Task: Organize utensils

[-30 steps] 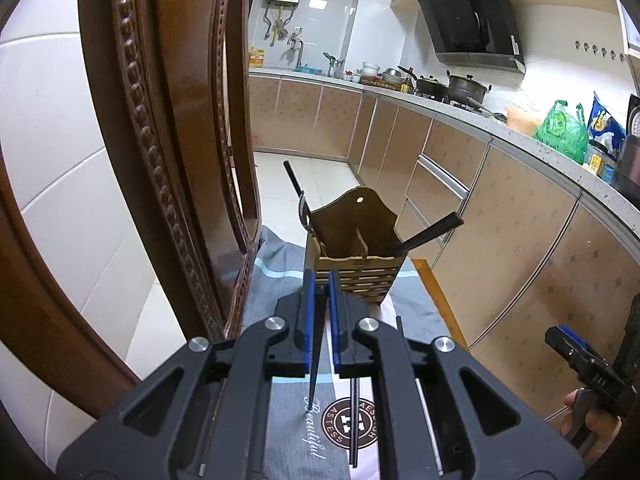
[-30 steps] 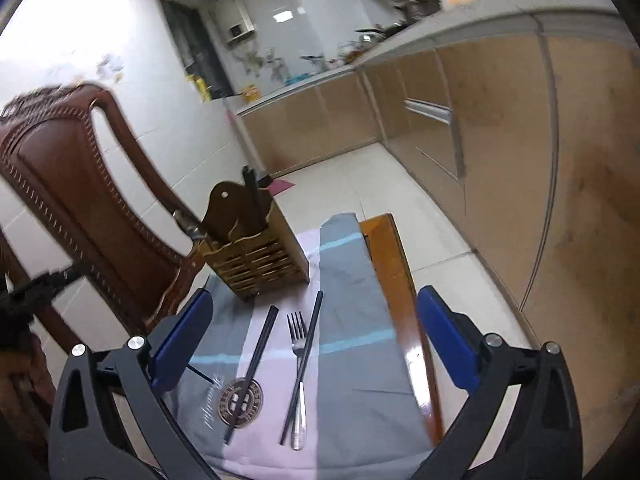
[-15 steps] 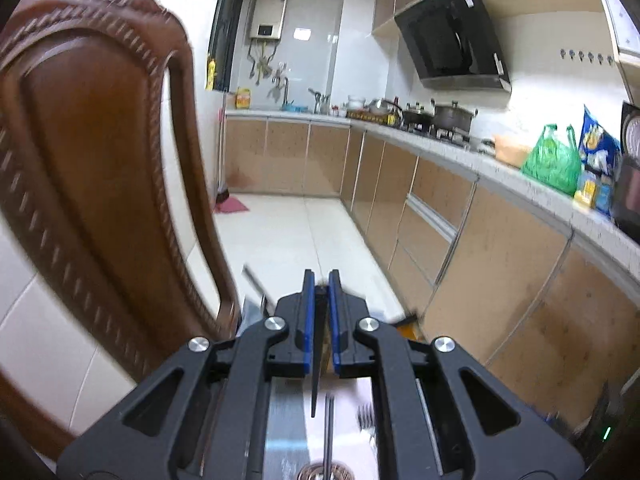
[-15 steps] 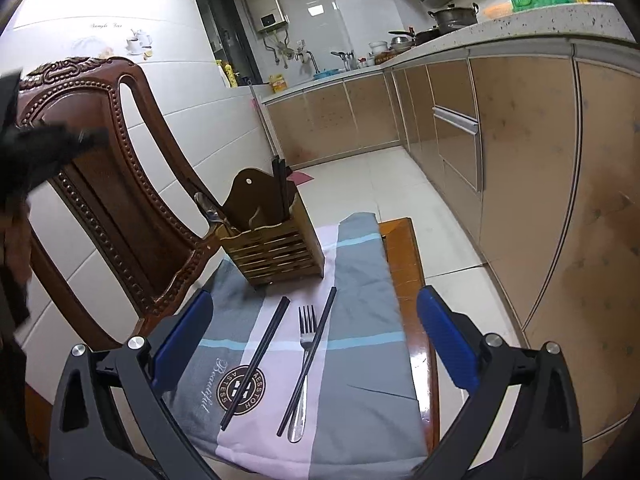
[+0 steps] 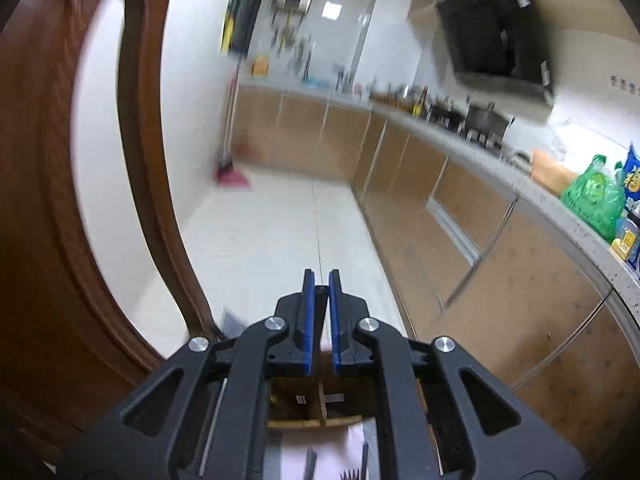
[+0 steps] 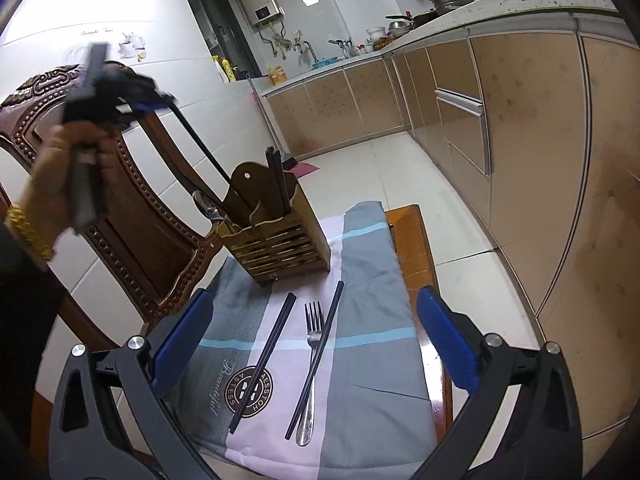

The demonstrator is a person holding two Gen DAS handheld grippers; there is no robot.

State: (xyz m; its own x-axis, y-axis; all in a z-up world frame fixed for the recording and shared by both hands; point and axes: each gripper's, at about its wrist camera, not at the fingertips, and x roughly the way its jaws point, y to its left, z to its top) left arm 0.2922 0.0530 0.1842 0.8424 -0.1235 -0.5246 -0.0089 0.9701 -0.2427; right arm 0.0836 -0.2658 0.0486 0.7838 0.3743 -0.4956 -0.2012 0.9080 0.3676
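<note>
A wooden utensil holder [image 6: 276, 236] stands at the far end of a striped cloth [image 6: 360, 360], with black chopsticks and a spoon [image 6: 206, 208] in it. In the right wrist view my left gripper [image 6: 160, 102] is raised at upper left, shut on a black chopstick [image 6: 204, 152] whose lower end slants down to the holder's back. In the left wrist view the left gripper [image 5: 320, 280] has its jaws close together above the holder's compartments [image 5: 320, 400]. My right gripper [image 6: 312, 344] is wide open and empty above two black chopsticks [image 6: 266, 352] and a fork [image 6: 312, 344] on the cloth.
A carved wooden chair [image 6: 132, 216] stands close behind and left of the holder. The wooden table edge [image 6: 416, 248] shows right of the cloth. Kitchen cabinets [image 6: 520, 160] and tiled floor lie to the right and beyond.
My left gripper has risen and tipped over the holder with the chopstick, its tip now at the holder. The right gripper has stayed open above the cloth.
</note>
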